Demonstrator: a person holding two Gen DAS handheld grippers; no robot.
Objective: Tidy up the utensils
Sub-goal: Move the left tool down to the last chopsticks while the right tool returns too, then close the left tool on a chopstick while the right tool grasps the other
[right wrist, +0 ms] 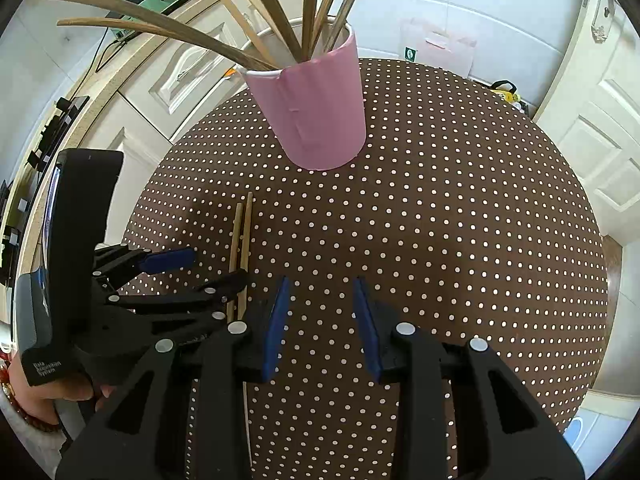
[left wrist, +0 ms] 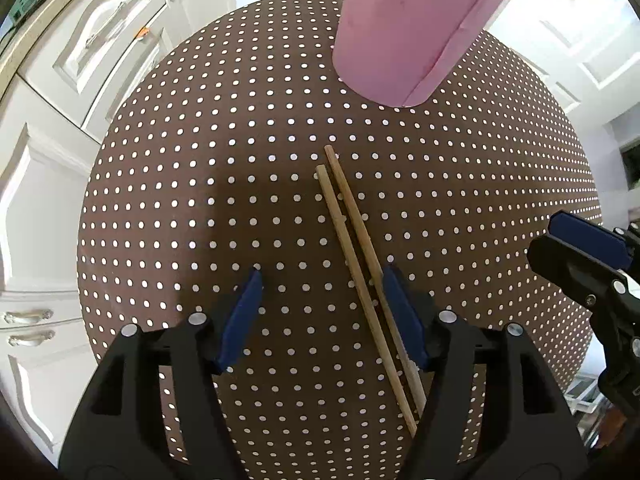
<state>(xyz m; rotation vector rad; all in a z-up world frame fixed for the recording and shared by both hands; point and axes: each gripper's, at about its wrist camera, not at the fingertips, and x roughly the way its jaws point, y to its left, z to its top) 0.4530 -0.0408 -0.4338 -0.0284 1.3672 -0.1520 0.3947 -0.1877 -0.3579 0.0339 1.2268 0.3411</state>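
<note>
Already several wooden sticks [right wrist: 256,24] stand in the pink holder [right wrist: 316,108]. Two chopsticks [left wrist: 356,264] remain at its six o'clock, between the released left gripper [left wrist: 320,312] jaws; right gripper [right wrist: 320,328] hangs empty, parted.

Open tablecloth on the right, blocked ahead and on the left

Passage ahead is barred by the pink cup [right wrist: 318,114] and the wooden utensils [right wrist: 256,20] fanned out above its rim. The two chopsticks [left wrist: 360,260] lie flat just before it, and the left gripper [left wrist: 320,308] is held over them. The dotted tablecloth [right wrist: 460,240] to the right is left unoccupied.
</note>
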